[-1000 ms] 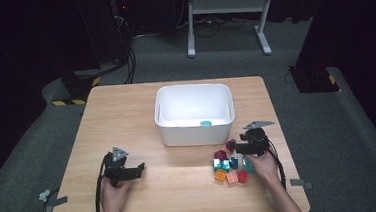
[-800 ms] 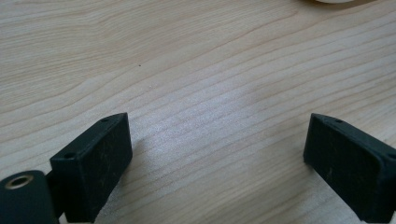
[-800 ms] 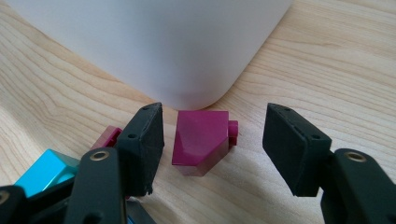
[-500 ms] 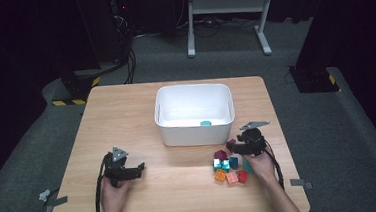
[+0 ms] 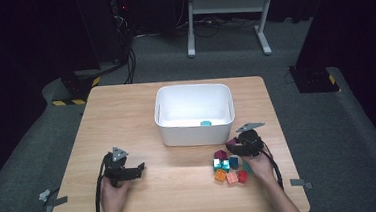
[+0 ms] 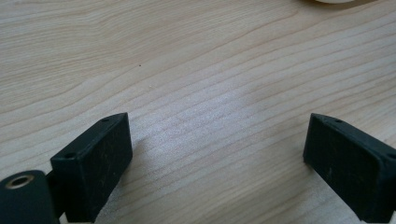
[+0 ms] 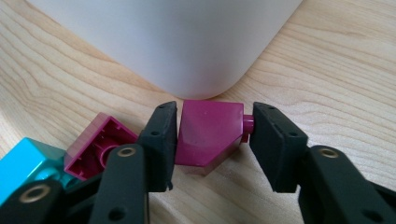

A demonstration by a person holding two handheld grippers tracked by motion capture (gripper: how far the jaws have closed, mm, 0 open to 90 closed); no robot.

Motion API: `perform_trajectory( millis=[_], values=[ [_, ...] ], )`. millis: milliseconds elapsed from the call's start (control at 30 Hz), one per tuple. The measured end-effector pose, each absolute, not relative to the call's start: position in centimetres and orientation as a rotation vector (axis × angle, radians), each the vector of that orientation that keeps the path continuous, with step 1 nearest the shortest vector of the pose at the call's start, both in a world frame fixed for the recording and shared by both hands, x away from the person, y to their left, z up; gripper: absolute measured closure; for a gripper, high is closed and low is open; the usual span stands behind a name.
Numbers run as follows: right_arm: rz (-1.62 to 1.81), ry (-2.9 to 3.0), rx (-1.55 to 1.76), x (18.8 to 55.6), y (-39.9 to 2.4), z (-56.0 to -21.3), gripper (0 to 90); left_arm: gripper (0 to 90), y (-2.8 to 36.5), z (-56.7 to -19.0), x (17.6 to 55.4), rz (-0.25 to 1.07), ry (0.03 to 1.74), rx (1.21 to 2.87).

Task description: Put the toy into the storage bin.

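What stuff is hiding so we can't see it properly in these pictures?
- Teal thing in the white tub, high view: too small to tell what it is.
- Turquoise brick, right gripper view: cut off by the frame edge and the right gripper.
- Second magenta brick, same view: partly behind a jaw, beside the held magenta brick.

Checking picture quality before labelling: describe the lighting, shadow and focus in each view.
High view: table lit, surroundings dark, blocks small and soft. Left gripper view: sharp wood grain, soft shadow between the left claw tips. Right gripper view: magenta block crisp, white bin blurred and evenly bright.
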State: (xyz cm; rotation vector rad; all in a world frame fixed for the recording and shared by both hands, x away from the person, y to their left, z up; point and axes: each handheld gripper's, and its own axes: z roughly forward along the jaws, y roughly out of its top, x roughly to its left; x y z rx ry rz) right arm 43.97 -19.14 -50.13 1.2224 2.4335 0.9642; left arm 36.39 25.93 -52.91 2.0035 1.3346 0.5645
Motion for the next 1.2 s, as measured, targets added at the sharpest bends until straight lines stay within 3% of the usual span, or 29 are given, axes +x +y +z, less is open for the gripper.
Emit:
perform_trajectory(
  millis=[233,1200],
  values=[
    [0.957,2.427,1.206,43.8,-19.3,-50.0,56.7,8.4,25.9,-52.9,36.4,0.564,1.335,2.003],
    [1.068,2.362,1.235,42.6,-21.1,-48.3,56.9,8.4,25.9,-52.9,36.4,0.565,1.335,2.003]
  ],
)
